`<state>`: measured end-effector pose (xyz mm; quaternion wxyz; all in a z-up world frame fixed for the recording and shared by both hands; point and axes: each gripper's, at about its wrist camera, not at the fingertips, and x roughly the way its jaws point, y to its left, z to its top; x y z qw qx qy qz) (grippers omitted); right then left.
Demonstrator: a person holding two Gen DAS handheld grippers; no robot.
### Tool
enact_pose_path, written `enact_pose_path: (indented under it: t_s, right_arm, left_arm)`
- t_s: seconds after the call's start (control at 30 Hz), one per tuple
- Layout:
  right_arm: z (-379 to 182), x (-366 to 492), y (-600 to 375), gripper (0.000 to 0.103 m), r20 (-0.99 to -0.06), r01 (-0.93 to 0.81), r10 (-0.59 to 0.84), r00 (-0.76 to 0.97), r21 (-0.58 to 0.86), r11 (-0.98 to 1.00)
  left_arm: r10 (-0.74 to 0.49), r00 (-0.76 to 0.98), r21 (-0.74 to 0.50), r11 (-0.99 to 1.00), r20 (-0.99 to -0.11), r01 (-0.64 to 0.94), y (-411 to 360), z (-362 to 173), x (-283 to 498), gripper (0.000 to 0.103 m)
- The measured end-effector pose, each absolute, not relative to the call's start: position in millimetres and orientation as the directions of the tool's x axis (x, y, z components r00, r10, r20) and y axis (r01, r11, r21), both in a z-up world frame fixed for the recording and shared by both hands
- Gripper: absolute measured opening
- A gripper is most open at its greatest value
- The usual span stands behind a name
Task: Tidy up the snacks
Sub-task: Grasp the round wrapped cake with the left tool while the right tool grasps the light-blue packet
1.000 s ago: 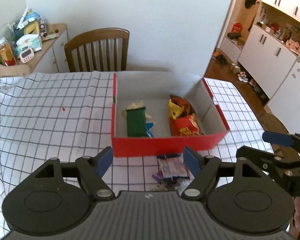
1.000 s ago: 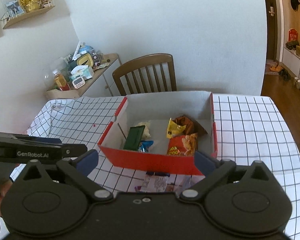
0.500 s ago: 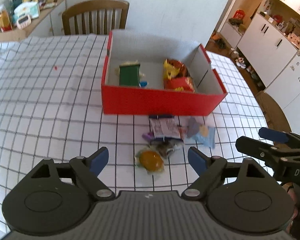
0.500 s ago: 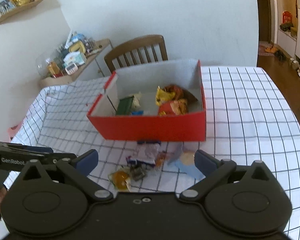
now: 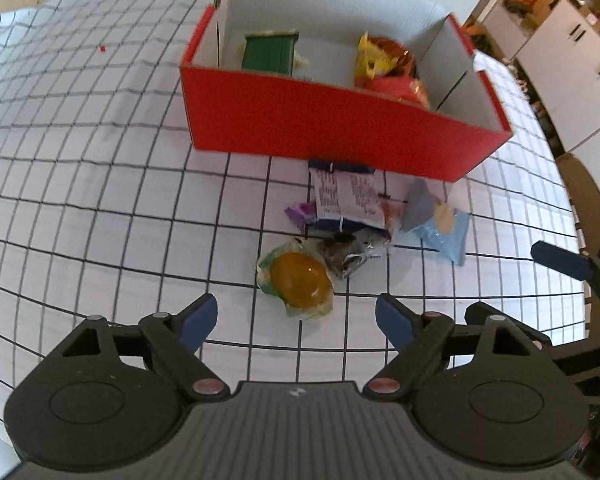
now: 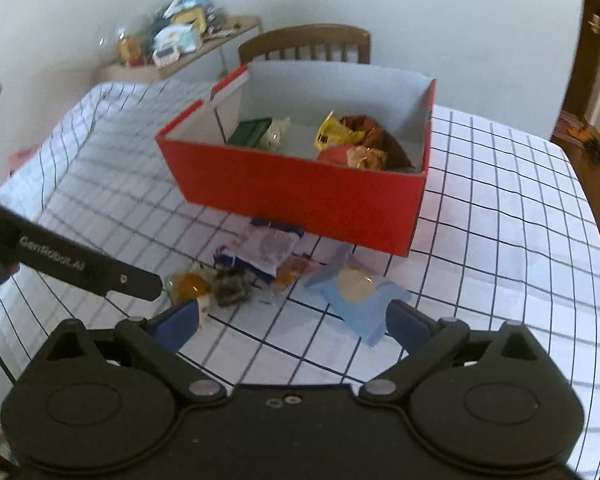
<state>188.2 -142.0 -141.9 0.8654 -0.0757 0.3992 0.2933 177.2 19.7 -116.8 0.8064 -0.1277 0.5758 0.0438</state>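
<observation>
Loose snacks lie in front of the open red cardboard box (image 5: 340, 136); both grippers hover wide open, empty.

The box's near wall hides the lower parts of the green packet (image 5: 269, 53) and the red and yellow bags (image 6: 354, 146) inside it. Just before the box sit a white printed wrapper (image 5: 346, 198), a clear-wrapped orange round sweet (image 5: 298, 280), a crumpled dark piece (image 6: 230, 286) hard to identify, and a pale blue sachet (image 6: 360, 300). The left gripper (image 5: 296, 318) hangs by the sweet, the right gripper (image 6: 292, 320) by the sachet. A black-grid white tablecloth (image 5: 80, 160) covers the table; behind the box stand a wooden chair (image 6: 304, 42) and a cluttered sideboard (image 6: 180, 52), blurred.
</observation>
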Motion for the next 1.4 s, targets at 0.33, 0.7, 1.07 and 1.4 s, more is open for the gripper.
enact_pose_path:
  t_s: [0.33, 0.7, 1.07, 1.4]
  right_arm:
    - [-174.5, 230.5, -136.1, 0.092, -0.798, -0.674, 0.394, 0.456, -0.02, 0.739]
    - [-205.9, 263.8, -119.8, 0.079, -0.837, -0.755, 0.362, 0.411, -0.091, 0.649]
    - [-215.3, 278.6, -118.9, 0.064, -0.842, -0.781, 0.383, 0.38, -0.07, 0.621]
    - [-213.2, 260.4, -118.9, 0.049, -0.828, -0.755, 0.389, 0.405, -0.062, 0.653]
  left_arm:
    - [-0.083, 0.236, -0.16, 0.931, -0.968, -0.327, 19.8, -153.2, 200.4, 0.086]
    - [-0.117, 0.195, -0.187, 0.898, -0.974, -0.399, 27.4, -177.6, 215.1, 0.086]
    - [-0.115, 0.212, -0.194, 0.895, -0.97, -0.401, 24.8, -179.4, 217.8, 0.063]
    - [-0.118, 0.23, -0.207, 0.886, -0.966, -0.414, 33.4, -176.5, 207.2, 0.052]
